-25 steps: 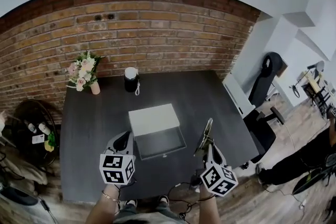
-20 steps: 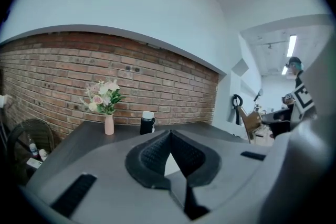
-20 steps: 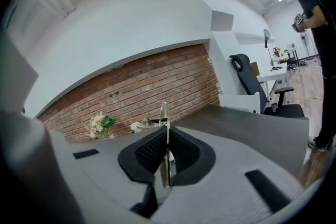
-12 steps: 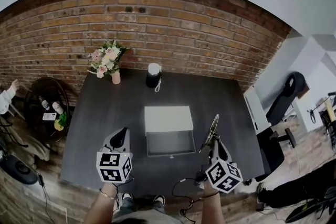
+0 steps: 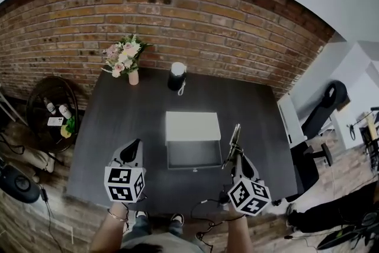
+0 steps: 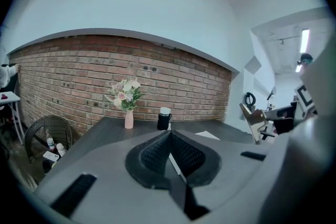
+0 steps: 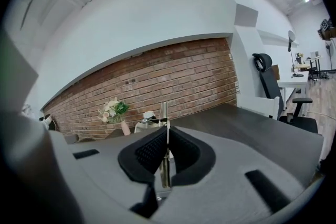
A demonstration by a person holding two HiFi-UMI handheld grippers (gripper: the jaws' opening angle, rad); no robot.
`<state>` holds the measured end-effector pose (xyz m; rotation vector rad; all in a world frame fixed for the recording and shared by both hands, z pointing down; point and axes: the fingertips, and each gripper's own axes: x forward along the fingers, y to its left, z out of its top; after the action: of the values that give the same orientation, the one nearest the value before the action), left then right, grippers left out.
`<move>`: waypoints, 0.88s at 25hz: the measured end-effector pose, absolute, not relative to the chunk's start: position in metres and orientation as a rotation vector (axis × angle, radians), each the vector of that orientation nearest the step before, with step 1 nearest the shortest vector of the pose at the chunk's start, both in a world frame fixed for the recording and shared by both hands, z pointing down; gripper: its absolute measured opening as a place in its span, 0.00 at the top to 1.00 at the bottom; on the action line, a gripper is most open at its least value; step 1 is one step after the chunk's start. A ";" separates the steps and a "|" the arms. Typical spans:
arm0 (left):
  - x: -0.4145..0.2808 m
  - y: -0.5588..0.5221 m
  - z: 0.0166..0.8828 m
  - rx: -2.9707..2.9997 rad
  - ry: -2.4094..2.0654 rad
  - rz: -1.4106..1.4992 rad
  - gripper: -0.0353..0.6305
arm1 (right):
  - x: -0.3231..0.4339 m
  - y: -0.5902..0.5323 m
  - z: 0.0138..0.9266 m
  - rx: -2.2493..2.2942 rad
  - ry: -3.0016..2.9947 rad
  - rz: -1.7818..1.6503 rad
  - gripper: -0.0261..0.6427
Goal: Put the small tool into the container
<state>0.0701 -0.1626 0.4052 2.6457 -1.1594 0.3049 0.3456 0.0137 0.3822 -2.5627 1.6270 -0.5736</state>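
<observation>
A white box [image 5: 190,126] stands mid-table with its drawer [image 5: 194,155] pulled out toward me, and the drawer looks empty. My right gripper [image 5: 236,155] hovers just right of the drawer and is shut on a slim metal tool [image 5: 234,138] that sticks out past the jaws. In the right gripper view the tool [image 7: 164,113] stands upright, pinched between the black pads [image 7: 149,152] of that gripper [image 7: 166,136]. My left gripper [image 5: 132,154] hangs left of the drawer. Its jaws are shut with nothing between them in the left gripper view [image 6: 169,136].
A vase of flowers [image 5: 125,56] and a black canister with a white lid [image 5: 176,76] stand at the far edge of the dark table [image 5: 118,121], by the brick wall. A wire basket with bottles [image 5: 52,118] sits to the left, office chairs [image 5: 323,109] to the right.
The head view has swung, so the table now sits more central. Both grippers have shifted a little leftward relative to the box. The right one, still holding the tool, is now closer to the drawer.
</observation>
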 end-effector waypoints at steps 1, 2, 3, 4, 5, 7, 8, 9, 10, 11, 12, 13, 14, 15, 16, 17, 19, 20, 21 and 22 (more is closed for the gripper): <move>0.068 -0.162 0.408 2.642 -1.165 0.312 0.95 | 0.343 0.012 0.384 -2.556 1.653 -0.576 0.94; 0.066 -0.162 0.411 2.637 -1.170 0.320 0.95 | 0.340 0.010 0.387 -2.550 1.681 -0.577 0.94; 0.065 -0.162 0.415 2.631 -1.176 0.326 0.95 | 0.337 0.008 0.389 -2.548 1.712 -0.577 0.94; 0.063 -0.161 0.418 2.622 -1.181 0.330 0.95 | 0.334 0.005 0.391 -2.550 1.746 -0.573 0.94; 0.062 -0.161 0.422 2.613 -1.187 0.334 0.95 | 0.331 0.003 0.392 -2.554 1.783 -0.568 0.94; 0.059 -0.159 0.428 2.594 -1.199 0.342 0.95 | 0.327 -0.004 0.396 -2.556 1.862 -0.561 0.94; 0.058 -0.159 0.430 2.586 -1.206 0.348 0.95 | 0.325 -0.007 0.397 -2.554 1.903 -0.559 0.94; 0.056 -0.159 0.433 2.579 -1.213 0.353 0.95 | 0.323 -0.011 0.398 -2.550 1.945 -0.555 0.94; 0.054 -0.159 0.436 2.571 -1.222 0.357 0.95 | 0.321 -0.014 0.400 -2.545 1.991 -0.549 0.94; 0.052 -0.158 0.439 2.562 -1.232 0.361 0.95 | 0.319 -0.018 0.401 -2.541 2.041 -0.539 0.94; 0.050 -0.158 0.441 2.552 -1.243 0.362 0.95 | 0.317 -0.022 0.403 -2.537 2.095 -0.528 0.94; 0.047 -0.157 0.444 2.541 -1.255 0.363 0.95 | 0.315 -0.026 0.404 -2.533 2.151 -0.514 0.94; 0.045 -0.157 0.446 2.529 -1.268 0.364 0.95 | 0.312 -0.030 0.406 -2.528 2.208 -0.499 0.94; 0.042 -0.157 0.449 2.517 -1.281 0.364 0.95 | 0.310 -0.033 0.408 -2.520 2.263 -0.483 0.94; 0.040 -0.156 0.452 2.506 -1.294 0.365 0.95 | 0.308 -0.036 0.411 -2.509 2.315 -0.468 0.94; 0.038 -0.155 0.454 2.494 -1.307 0.365 0.95 | 0.307 -0.039 0.413 -2.496 2.362 -0.456 0.94; 0.033 -0.155 0.459 2.470 -1.332 0.364 0.95 | 0.303 -0.046 0.418 -2.466 2.451 -0.440 0.94; 0.030 -0.155 0.461 2.457 -1.346 0.363 0.95 | 0.300 -0.049 0.421 -2.451 2.495 -0.433 0.94; 0.028 -0.156 0.463 2.444 -1.359 0.362 0.95 | 0.298 -0.053 0.424 -2.434 2.541 -0.426 0.94; 0.026 -0.156 0.464 2.432 -1.373 0.360 0.95 | 0.296 -0.056 0.427 -2.415 2.588 -0.419 0.94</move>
<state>0.0257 -0.1560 0.4643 2.4320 -1.3733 0.3601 0.2962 -0.0565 0.4268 -2.4149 2.5879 -0.4194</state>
